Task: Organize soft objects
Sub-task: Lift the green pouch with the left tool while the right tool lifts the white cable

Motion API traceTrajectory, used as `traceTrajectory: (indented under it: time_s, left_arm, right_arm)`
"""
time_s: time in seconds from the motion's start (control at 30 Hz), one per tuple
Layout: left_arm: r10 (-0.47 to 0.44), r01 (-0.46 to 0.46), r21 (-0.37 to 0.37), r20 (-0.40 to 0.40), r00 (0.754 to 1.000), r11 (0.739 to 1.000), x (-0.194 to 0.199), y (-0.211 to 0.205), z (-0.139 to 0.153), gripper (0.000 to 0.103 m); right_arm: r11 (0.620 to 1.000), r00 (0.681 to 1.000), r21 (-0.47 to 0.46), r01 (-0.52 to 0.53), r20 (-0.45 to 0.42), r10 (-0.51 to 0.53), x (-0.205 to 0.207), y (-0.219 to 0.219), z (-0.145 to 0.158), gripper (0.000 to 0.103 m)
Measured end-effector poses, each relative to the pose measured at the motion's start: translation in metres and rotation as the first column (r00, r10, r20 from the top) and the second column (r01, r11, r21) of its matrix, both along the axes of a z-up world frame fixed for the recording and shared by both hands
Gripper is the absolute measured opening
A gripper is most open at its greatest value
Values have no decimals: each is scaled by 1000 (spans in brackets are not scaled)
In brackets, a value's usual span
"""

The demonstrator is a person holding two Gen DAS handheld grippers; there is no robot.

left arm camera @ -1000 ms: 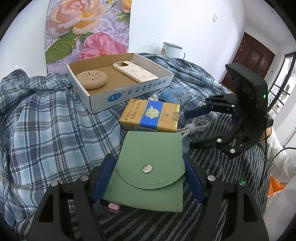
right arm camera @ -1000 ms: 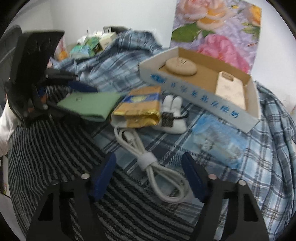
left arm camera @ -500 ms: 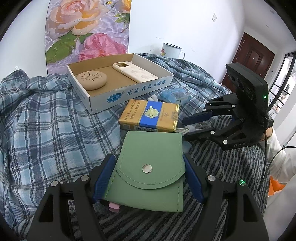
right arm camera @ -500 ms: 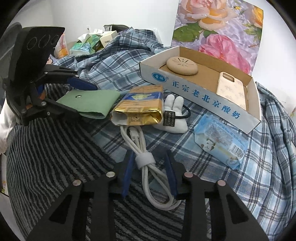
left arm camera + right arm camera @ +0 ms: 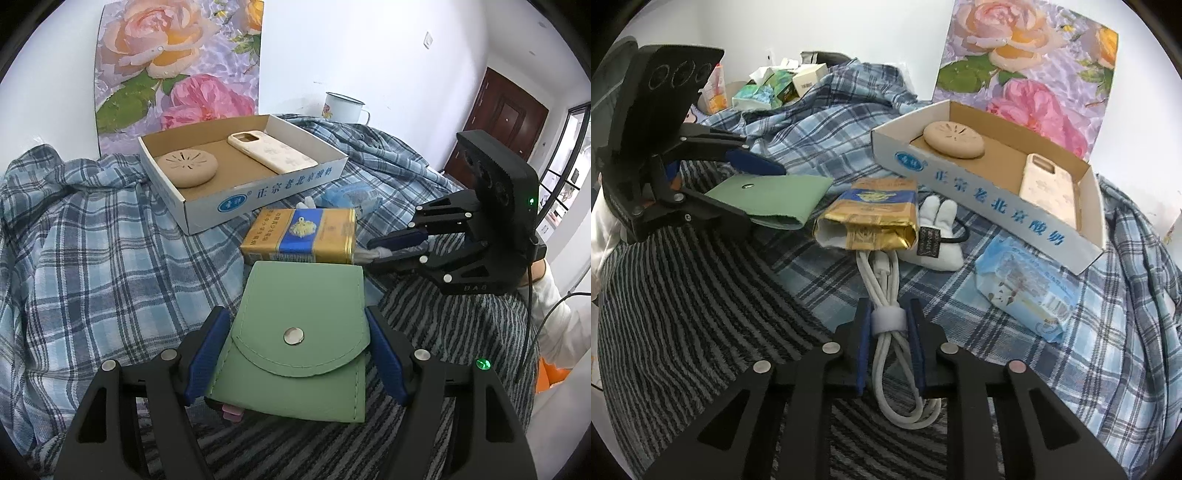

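Your left tool (image 5: 295, 354) grips the green pouch (image 5: 299, 332) by its sides, above the striped cloth (image 5: 461, 332). Your right tool (image 5: 888, 321) has just clamped onto the white cable (image 5: 886, 295) at its strap, beside the gold packet (image 5: 871, 218).

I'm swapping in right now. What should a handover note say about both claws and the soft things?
Left claw: around the green pouch, pads at its sides.
Right claw: jaws have just closed on the white cable at its wrap band.
In the cardboard box: tan round pad and phone case.
Still on the plaid cloth: gold packet, white bunny toy, blue wipes pack.
Left to do: box the pouch, cable and the rest.
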State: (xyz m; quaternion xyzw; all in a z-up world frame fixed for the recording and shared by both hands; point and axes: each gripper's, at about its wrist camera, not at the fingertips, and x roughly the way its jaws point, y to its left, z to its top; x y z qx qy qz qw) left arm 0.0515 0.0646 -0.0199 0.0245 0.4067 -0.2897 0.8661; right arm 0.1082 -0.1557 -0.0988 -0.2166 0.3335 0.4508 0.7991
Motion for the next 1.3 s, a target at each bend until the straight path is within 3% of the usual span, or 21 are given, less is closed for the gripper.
traceTrajectory:
  time_s: [0.53,1.3]
  left_arm:
    - [29,-29,-6,15,999,1000,0,6,2,75]
    - [105,-106,0,137,985,994,-8,-3,31,75]
  right_arm:
    - [980,982,109,164,74,-173,10,-24,21,18]
    - [942,958,292,167,177,-225,-6,-53,50,18]
